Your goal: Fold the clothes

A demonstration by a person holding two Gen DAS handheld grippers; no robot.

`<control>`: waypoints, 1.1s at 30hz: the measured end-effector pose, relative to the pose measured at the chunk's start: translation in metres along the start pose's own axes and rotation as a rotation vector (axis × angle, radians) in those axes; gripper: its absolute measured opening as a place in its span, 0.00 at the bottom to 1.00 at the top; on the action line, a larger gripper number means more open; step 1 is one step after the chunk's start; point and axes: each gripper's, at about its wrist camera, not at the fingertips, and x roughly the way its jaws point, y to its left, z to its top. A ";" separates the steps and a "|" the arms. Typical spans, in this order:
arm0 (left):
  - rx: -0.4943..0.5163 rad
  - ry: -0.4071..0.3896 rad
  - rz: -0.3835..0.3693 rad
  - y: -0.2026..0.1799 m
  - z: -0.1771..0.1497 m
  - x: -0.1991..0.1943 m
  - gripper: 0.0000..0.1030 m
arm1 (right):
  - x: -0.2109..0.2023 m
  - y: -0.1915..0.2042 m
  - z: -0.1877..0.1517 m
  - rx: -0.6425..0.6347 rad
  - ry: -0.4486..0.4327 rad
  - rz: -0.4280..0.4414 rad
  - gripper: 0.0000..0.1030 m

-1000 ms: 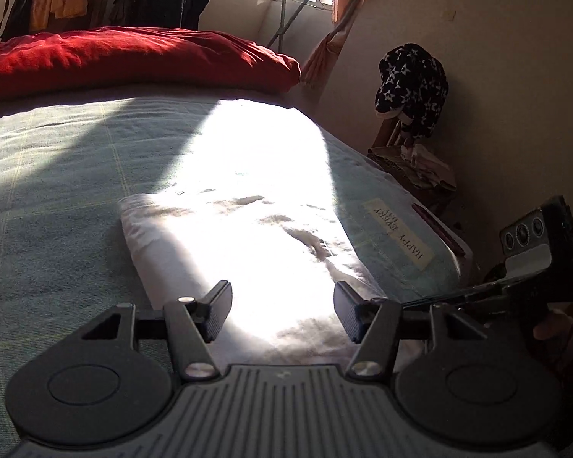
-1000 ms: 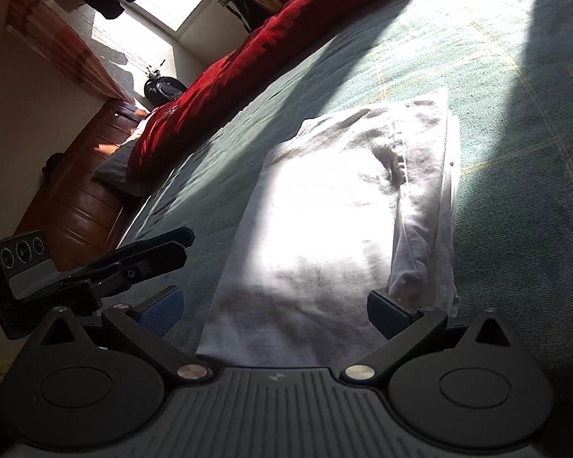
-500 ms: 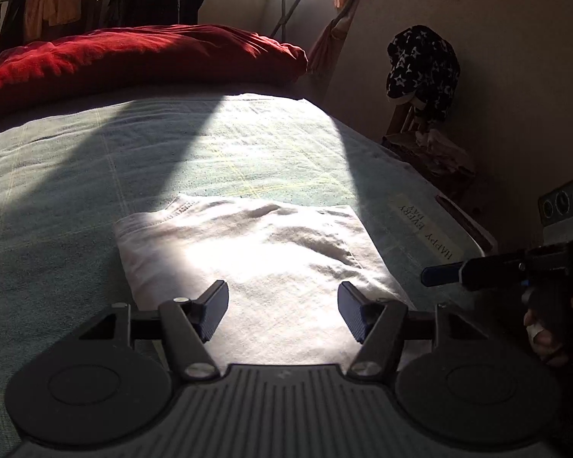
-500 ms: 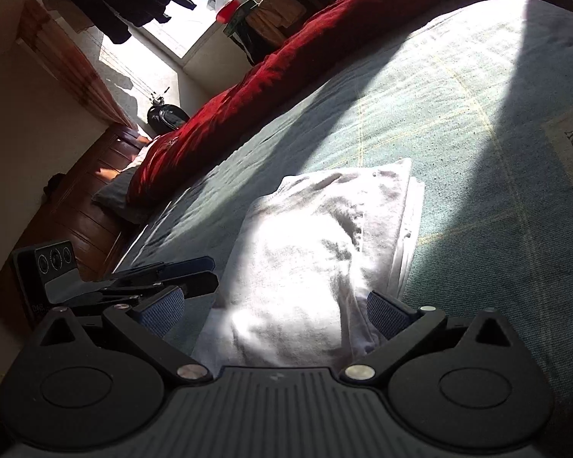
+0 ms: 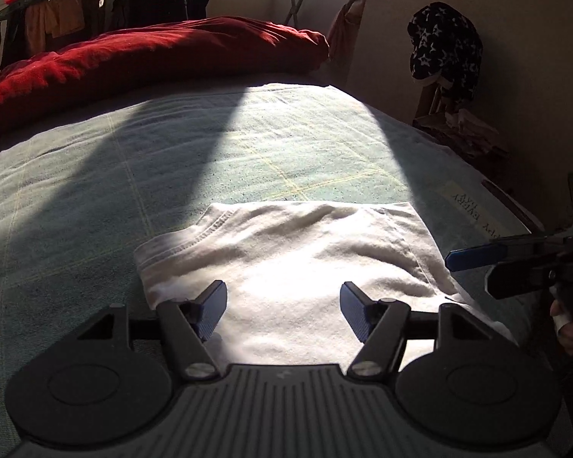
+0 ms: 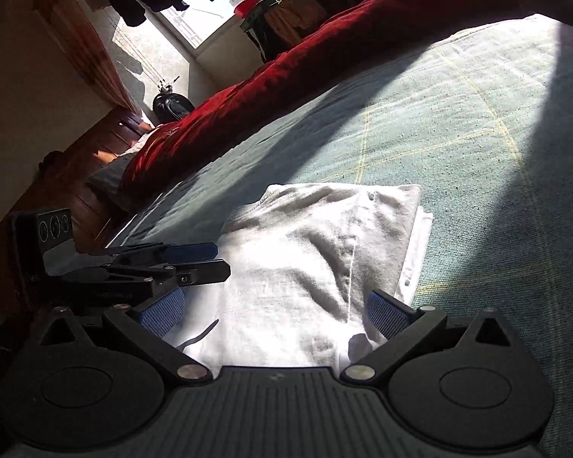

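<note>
Lying folded on the bed [image 5: 95,198], the white garment [image 5: 298,263] sits between both grippers' spread, empty fingers [image 5: 210,309]; a snagged top layer could undo it.

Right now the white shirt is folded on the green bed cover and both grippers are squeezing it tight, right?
Not quite. The white shirt does lie folded on the green bed cover, but both wrist views show the left gripper and the right gripper open, squeezing nothing.
</note>
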 end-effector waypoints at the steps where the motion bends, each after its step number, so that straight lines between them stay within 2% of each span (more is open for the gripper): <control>1: -0.003 0.002 0.004 0.002 0.002 0.002 0.65 | 0.002 0.002 0.006 -0.025 -0.016 0.000 1.00; 3: -0.009 0.005 0.013 0.006 0.006 0.007 0.65 | 0.011 0.002 0.015 -0.053 -0.017 -0.003 1.00; 6: -0.018 0.004 0.022 0.011 0.009 0.011 0.65 | 0.028 -0.010 0.017 -0.049 0.034 -0.027 1.00; 10: -0.027 0.000 0.050 0.004 0.012 -0.002 0.65 | 0.020 -0.017 0.009 -0.022 0.024 -0.016 1.00; 14: -0.042 -0.041 -0.024 -0.014 0.009 -0.041 0.65 | -0.006 -0.007 0.006 0.012 -0.011 -0.009 1.00; 17: -0.061 -0.037 -0.065 -0.031 -0.004 -0.066 0.69 | -0.023 0.013 -0.001 0.016 0.004 0.060 1.00; 20: -0.079 -0.029 -0.057 -0.037 -0.024 -0.077 0.71 | -0.025 0.031 -0.017 -0.001 0.061 0.112 1.00; 22: -0.091 -0.024 -0.050 -0.040 -0.037 -0.083 0.71 | -0.024 0.036 -0.031 0.008 0.096 0.104 1.00; 26: -0.115 -0.013 -0.036 -0.048 -0.064 -0.095 0.71 | -0.028 0.029 -0.060 0.047 0.138 0.006 1.00; 30: -0.138 -0.001 -0.022 -0.055 -0.090 -0.107 0.71 | -0.049 0.034 -0.072 0.052 0.111 -0.005 1.00; 33: -0.127 0.010 -0.001 -0.064 -0.097 -0.103 0.73 | -0.061 0.043 -0.073 0.032 0.087 -0.003 1.00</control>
